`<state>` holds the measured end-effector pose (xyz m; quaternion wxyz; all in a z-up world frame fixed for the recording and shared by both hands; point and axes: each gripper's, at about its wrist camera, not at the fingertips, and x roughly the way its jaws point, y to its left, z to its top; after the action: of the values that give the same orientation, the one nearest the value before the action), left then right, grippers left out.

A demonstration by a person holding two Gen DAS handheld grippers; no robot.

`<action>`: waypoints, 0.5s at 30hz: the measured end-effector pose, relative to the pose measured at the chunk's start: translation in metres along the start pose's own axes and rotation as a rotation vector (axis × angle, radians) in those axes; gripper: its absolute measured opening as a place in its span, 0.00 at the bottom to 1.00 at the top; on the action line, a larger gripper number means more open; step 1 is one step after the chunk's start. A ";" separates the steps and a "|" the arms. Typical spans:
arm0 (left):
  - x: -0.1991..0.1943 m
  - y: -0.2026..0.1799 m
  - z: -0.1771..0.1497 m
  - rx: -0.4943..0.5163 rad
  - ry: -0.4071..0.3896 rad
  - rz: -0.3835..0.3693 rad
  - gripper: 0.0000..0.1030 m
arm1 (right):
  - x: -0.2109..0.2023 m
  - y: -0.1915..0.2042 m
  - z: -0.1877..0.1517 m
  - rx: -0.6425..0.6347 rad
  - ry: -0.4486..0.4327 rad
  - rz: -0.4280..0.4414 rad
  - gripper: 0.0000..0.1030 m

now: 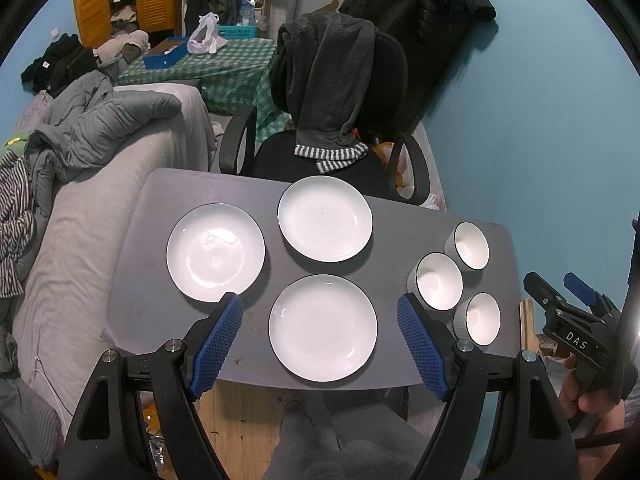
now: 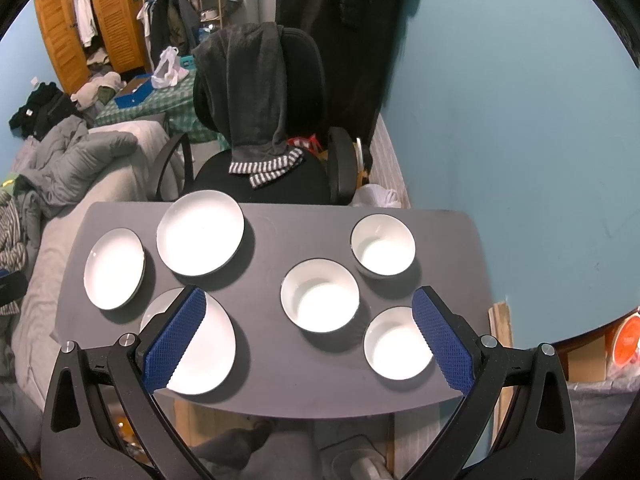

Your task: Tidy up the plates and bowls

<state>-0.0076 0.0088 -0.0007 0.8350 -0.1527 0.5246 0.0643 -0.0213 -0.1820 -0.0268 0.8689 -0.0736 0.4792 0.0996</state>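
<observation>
Hovering: left gripper (image 1: 320,344), right gripper (image 2: 308,344), both spread wide, holding nothing.
Plates (image 1: 323,327): three singly across table's (image 1: 168,200) left half.
Bowls (image 2: 320,301): three clustered toward right edge, unstacked.

Left tongs (image 1: 320,312) and right tongs (image 2: 310,320): black frames, blue textured pads (image 1: 218,346), silver screws, "DAS" marking.

Table (image 1: 160,208): bare lane btwn plates (image 1: 323,328) & bowls (image 1: 440,281); near edge open; chair (image 1: 320,164) blocks far side.
</observation>
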 end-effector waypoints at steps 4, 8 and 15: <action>0.000 0.001 0.000 0.001 0.002 0.001 0.79 | 0.001 0.000 0.001 0.000 0.002 0.001 0.98; 0.003 0.005 0.001 -0.005 0.008 0.006 0.79 | 0.004 0.000 0.000 -0.009 0.008 -0.002 0.98; 0.012 0.018 -0.002 -0.021 0.018 0.016 0.78 | 0.013 0.005 0.003 -0.029 0.020 0.002 0.98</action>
<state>-0.0088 0.0246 -0.0158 0.8281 -0.1581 0.5325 0.0751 -0.0137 -0.1751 -0.0365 0.8628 -0.0866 0.4866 0.1064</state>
